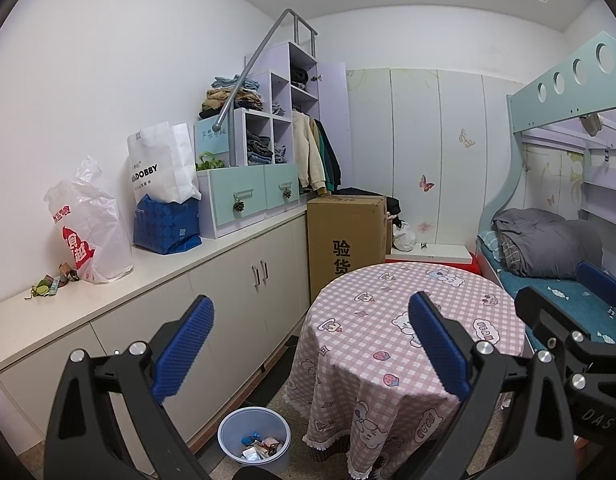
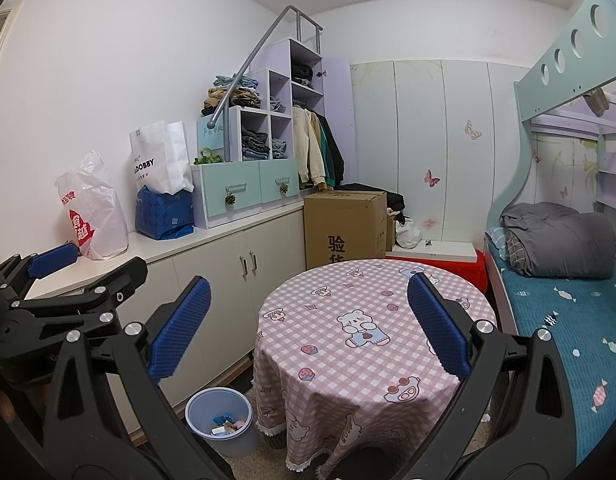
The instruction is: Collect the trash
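A pale blue trash bin (image 1: 255, 440) stands on the floor between the cabinet and the round table, with several wrappers inside; it also shows in the right wrist view (image 2: 221, 420). A small pile of crumpled wrappers (image 1: 51, 282) lies on the white countertop at the far left, beside a white plastic bag. My left gripper (image 1: 312, 344) is open and empty, held above the floor in front of the table. My right gripper (image 2: 310, 318) is open and empty over the table's near side. The right gripper shows at the right edge of the left view (image 1: 568, 312).
A round table (image 2: 372, 320) with a pink checked cloth stands ahead. A long white cabinet (image 1: 227, 280) runs along the left wall with bags (image 1: 87, 224) and a shelf unit. A cardboard box (image 1: 346, 236) stands behind the table. A bunk bed (image 2: 568, 300) is at the right.
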The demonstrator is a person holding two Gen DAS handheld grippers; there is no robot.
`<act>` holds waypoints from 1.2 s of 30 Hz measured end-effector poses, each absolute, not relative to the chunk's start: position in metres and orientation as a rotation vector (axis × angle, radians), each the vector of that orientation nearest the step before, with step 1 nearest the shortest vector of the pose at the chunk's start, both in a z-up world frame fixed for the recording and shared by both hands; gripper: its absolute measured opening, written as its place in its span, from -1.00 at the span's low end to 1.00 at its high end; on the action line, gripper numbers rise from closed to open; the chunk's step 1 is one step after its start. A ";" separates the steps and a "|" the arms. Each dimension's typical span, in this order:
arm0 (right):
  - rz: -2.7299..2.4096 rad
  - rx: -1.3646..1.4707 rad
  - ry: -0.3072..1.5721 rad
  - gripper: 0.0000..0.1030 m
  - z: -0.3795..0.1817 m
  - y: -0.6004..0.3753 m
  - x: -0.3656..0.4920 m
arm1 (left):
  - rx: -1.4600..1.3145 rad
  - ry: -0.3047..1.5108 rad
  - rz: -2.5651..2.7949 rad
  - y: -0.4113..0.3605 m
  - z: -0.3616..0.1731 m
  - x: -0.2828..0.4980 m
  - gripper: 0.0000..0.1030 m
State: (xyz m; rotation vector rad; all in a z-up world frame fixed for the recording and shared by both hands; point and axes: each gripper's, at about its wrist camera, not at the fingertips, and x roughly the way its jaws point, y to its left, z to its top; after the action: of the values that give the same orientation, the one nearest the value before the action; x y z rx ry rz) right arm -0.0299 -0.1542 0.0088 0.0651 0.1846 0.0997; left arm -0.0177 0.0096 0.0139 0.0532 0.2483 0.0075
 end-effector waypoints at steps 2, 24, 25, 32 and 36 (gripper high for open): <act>0.099 0.065 0.185 0.88 0.009 -0.154 -0.030 | 0.053 0.249 0.006 0.010 0.014 -0.018 0.86; 0.101 0.064 0.186 0.88 0.009 -0.155 -0.029 | 0.057 0.253 0.001 0.012 0.010 -0.017 0.86; 0.101 0.064 0.187 0.88 0.008 -0.155 -0.029 | 0.057 0.253 0.000 0.012 0.011 -0.016 0.86; 0.103 0.065 0.189 0.88 0.007 -0.155 -0.029 | 0.057 0.258 -0.003 0.013 0.008 -0.015 0.86; 0.103 0.064 0.191 0.88 0.006 -0.155 -0.029 | 0.059 0.261 -0.004 0.014 0.005 -0.014 0.86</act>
State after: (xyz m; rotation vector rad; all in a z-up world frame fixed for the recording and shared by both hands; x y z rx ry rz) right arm -0.0291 -0.1552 0.0055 0.0642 0.1909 0.1029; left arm -0.0143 0.0142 0.0055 0.0591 0.2608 -0.0043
